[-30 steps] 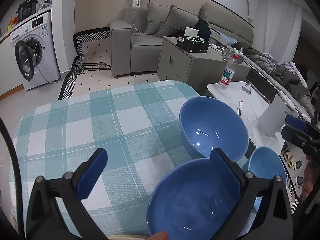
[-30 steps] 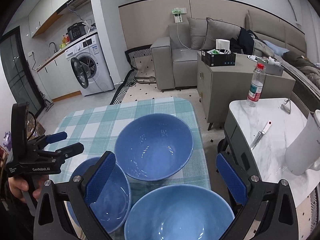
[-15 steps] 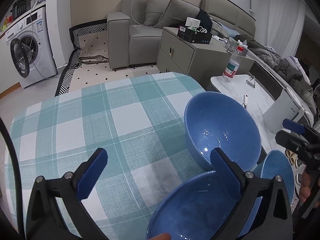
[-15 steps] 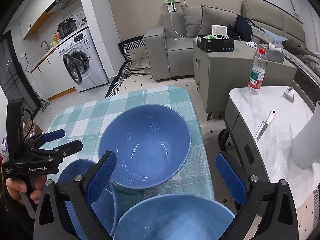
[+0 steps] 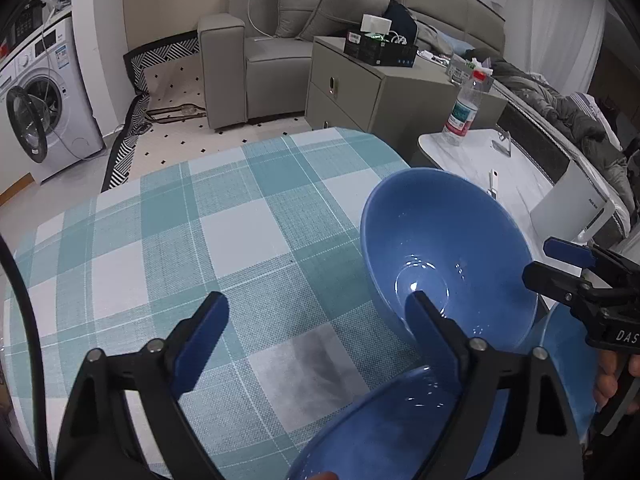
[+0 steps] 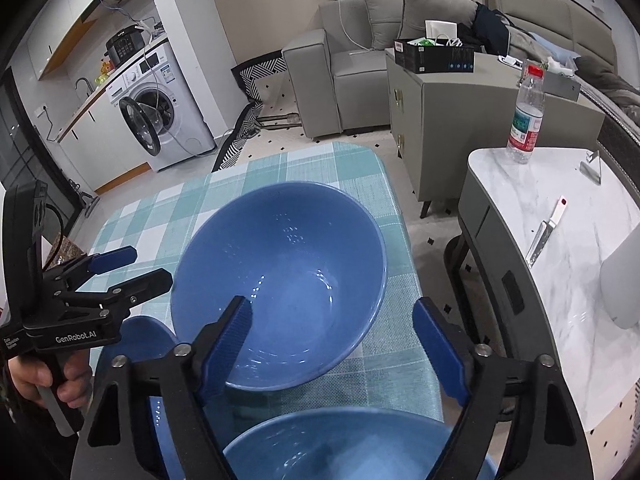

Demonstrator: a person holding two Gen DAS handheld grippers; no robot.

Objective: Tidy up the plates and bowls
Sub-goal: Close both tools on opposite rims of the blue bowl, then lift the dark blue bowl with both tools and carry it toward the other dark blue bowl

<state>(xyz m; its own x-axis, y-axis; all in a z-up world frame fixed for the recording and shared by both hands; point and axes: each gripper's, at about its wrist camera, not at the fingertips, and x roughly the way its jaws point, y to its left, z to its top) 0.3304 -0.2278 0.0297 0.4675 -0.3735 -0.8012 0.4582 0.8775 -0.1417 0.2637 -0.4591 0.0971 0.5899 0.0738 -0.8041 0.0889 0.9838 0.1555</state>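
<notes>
Three blue bowls sit on the checked tablecloth (image 5: 168,240) — the far bowl (image 6: 280,280) farthest from both cameras, a near bowl (image 6: 340,444) below it, a third bowl (image 6: 140,336) beside. The left gripper (image 5: 316,320) and right gripper (image 6: 332,324) are closing, wide apart — neither grips anything

Nearest blue bowl (image 6: 340,444) cut off by frame btm; 3rd bowl (image 6: 140,332) mostly hidden.
</notes>
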